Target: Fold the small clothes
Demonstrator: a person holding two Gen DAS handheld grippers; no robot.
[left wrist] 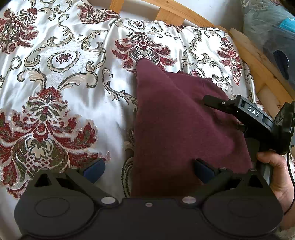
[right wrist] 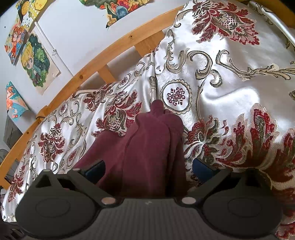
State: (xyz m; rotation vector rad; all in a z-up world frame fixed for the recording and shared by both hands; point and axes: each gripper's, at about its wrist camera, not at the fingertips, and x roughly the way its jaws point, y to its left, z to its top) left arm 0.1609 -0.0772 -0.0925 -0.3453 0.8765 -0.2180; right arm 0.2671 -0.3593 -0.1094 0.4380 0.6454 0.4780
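Your left gripper (left wrist: 147,170) has its jaws spread wide and grips nothing. The blue pad of its left finger (left wrist: 94,169) hangs over bare bedspread, while the right one (left wrist: 203,172) sits over the near edge of the maroon garment (left wrist: 175,120). Whether that pad actually touches the cloth, you cannot tell from the left wrist view.

Your right gripper (right wrist: 147,170) also stands wide open. The garment (right wrist: 147,147) runs between its two fingers in loose lengthwise folds, yet neither pad is pressed against it. The left pad (right wrist: 95,169) lies just beside the cloth's edge and the right pad (right wrist: 201,170) sits over the bedspread next to it.

In the left wrist view, the right gripper (left wrist: 213,102) reaches in from the right, its black finger lying over the garment's far right part. Your right hand (left wrist: 274,175) wraps its handle at the frame's edge.

The garment lies on the floral bedspread (left wrist: 73,73), a pale satin sheet with dark red and olive damask flowers. One pointed corner of the garment aims toward the wooden bed frame (left wrist: 184,16). The same frame (right wrist: 92,61) curves across the right wrist view, and beyond it cartoon posters (right wrist: 36,62) hang on the pale wall (right wrist: 83,27). A plastic-wrapped bundle (left wrist: 271,27) sits past the frame at the upper right of the left wrist view.
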